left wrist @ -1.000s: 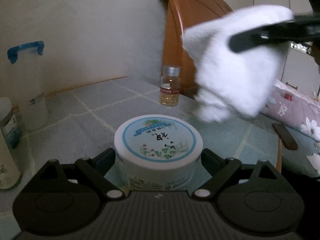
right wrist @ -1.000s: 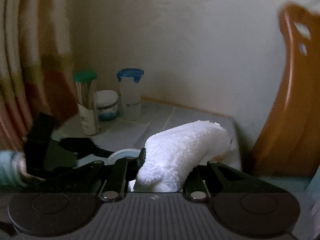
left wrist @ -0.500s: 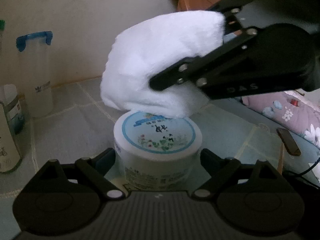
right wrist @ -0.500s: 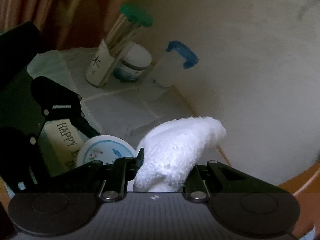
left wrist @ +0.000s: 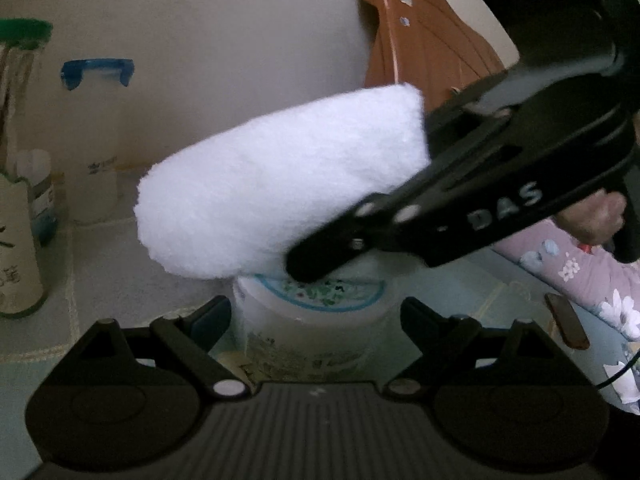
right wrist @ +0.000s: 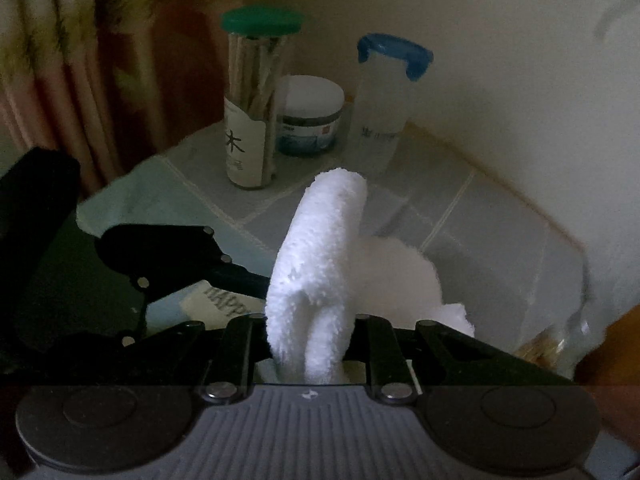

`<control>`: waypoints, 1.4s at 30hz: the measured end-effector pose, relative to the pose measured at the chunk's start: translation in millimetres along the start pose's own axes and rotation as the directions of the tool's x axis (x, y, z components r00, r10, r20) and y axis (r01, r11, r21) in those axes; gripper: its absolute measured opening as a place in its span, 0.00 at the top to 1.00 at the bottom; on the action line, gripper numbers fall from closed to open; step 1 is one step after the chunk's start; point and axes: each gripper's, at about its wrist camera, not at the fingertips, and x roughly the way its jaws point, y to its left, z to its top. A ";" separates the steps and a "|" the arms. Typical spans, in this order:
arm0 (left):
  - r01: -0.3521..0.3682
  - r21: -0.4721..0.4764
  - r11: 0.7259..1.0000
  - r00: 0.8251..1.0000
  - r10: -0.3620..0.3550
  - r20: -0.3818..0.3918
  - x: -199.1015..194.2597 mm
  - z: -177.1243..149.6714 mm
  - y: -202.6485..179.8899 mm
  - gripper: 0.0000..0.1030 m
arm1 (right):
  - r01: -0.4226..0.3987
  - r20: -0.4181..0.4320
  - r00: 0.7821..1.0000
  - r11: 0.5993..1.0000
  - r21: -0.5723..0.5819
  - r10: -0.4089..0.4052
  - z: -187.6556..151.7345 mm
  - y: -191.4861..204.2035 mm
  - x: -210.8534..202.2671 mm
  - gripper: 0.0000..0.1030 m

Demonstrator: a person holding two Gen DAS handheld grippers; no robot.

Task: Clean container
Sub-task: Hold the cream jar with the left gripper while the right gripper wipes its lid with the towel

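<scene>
Grippers: 2, left gripper | 1 container | right gripper | 1 cloth

Left wrist view: close behind the round container, facing the wall. Right wrist view: above that container, tilted down toward the corner. Both share the white cloth, blue-lidded bottle, and green-capped jar.

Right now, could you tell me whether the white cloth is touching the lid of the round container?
Touching. In the left wrist view, the white cloth rests on the far rim of the round container, with no gap visible.
</scene>
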 end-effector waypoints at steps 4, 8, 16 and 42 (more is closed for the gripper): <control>0.004 -0.004 1.000 1.000 -0.004 -0.002 -2.9 -1.2 -1.3 0.11 | -0.046 -0.028 0.998 0.998 0.051 0.048 -5.2 -0.4 -4.3 0.79; -0.006 0.011 1.000 1.000 0.006 -0.023 -2.2 -3.2 -6.4 0.11 | -0.060 -0.060 0.996 0.996 0.068 0.064 -13.0 2.9 -12.6 0.79; -0.011 0.039 0.999 1.000 0.012 -0.020 -7.3 -7.6 -14.6 0.11 | -0.038 -0.126 0.991 0.994 0.103 0.051 -34.4 2.8 -34.8 0.79; -0.058 0.006 0.998 0.997 0.058 -0.052 9.7 -4.8 -4.6 0.11 | 0.091 -0.019 0.996 0.995 0.043 -0.090 11.2 -8.4 -1.4 0.80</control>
